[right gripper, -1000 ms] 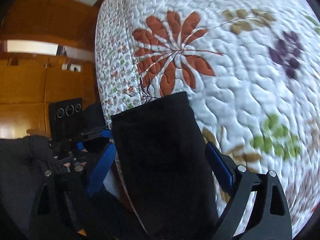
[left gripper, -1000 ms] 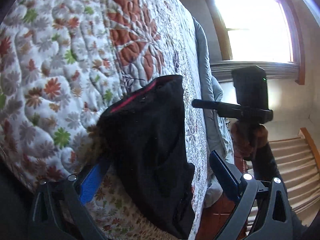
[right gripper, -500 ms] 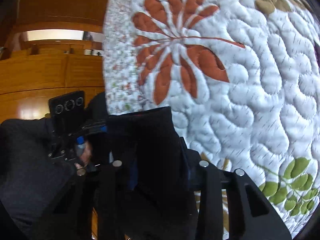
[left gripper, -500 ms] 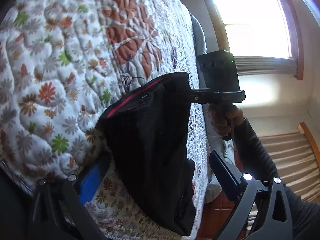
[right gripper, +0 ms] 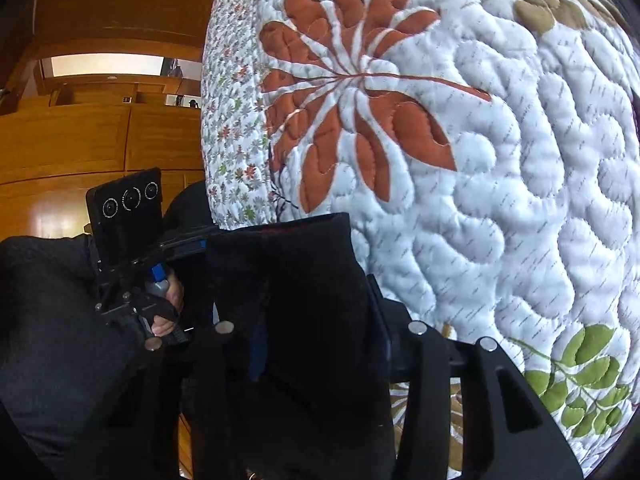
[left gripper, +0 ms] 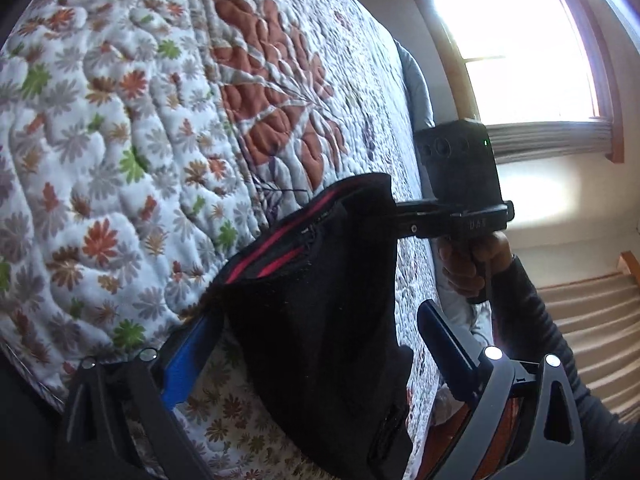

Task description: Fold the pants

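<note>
The black pants (left gripper: 320, 312), with a red stripe along a seam or waistband, lie near the edge of a bed covered by a floral quilt (left gripper: 120, 128), part of the cloth hanging down over the side toward the cameras. They already look gathered into a narrow, doubled bundle and not spread flat, so I judge the fold to be partly made; how many layers there are cannot be told, since the dark cloth hides its own creases. What seems left is to bring the held end over, lay it flat on the quilt and smooth it. The left tongs (left gripper: 316, 364) stand wide apart, the blue-padded finger on one side of the bundle and the dark finger well clear on the other, so the cloth lies between them without being pinched. The right tongs (right gripper: 316, 344) are much narrower and straddle a thick fold of the pants; their jaws are easing open slightly at this moment, with the cloth between them filling the gap and the pads seemingly pressing on it. In the left view the right tongs reach the top corner of the bundle.
</note>
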